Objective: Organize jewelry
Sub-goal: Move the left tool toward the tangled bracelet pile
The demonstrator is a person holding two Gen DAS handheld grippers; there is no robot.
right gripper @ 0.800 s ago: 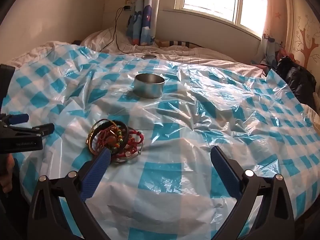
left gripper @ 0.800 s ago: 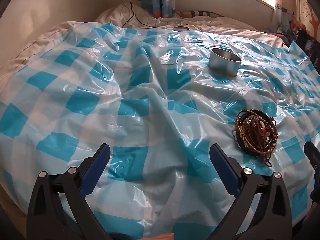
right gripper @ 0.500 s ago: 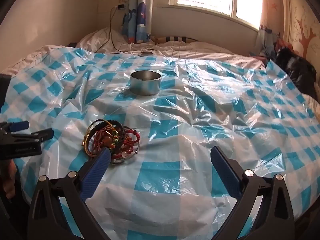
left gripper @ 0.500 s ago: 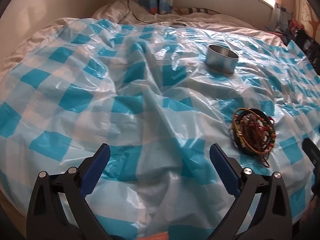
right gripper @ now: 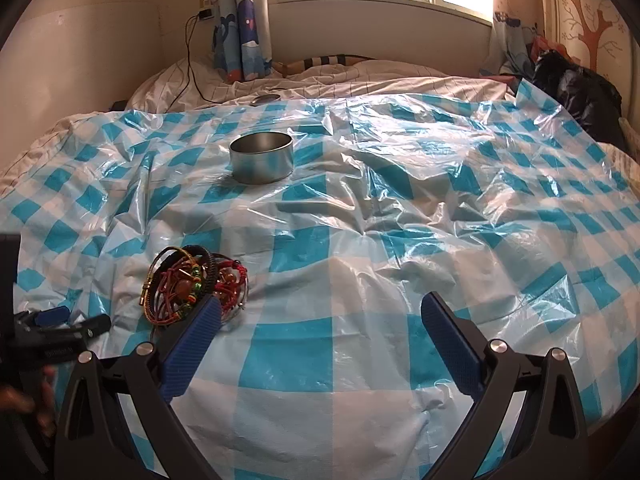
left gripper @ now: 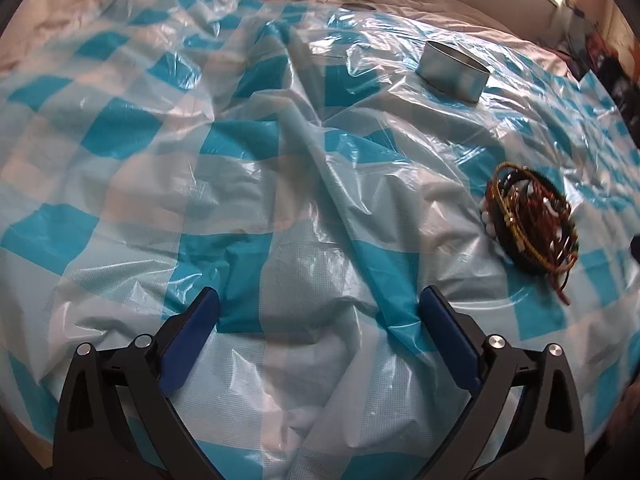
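Observation:
A tangled pile of bracelets [left gripper: 530,222] [right gripper: 192,284], red, gold, black and beaded, lies on the blue-and-white checked plastic sheet [left gripper: 280,208] [right gripper: 400,240]. A round metal tin [left gripper: 454,70] [right gripper: 261,157], open-topped and seemingly empty, stands farther back. My left gripper [left gripper: 318,320] hangs open over bare sheet, with the pile off to its right. My right gripper [right gripper: 320,324] is open too; its left finger [right gripper: 192,340] overlaps the pile's near edge in the picture, nothing between the pads. The left gripper also shows at the right wrist view's left edge [right gripper: 60,326].
The sheet covers a soft, wrinkled bed. A small round lid [right gripper: 265,99] lies at the sheet's far edge. A cable [right gripper: 192,72] runs down from the wall. A dark bag [right gripper: 576,92] sits at the far right, below the window.
Both grippers have tipped and moved forward over the sheet. The tin and the bracelet pile now sit higher in the left view; the pile is nearer the right gripper's left finger.

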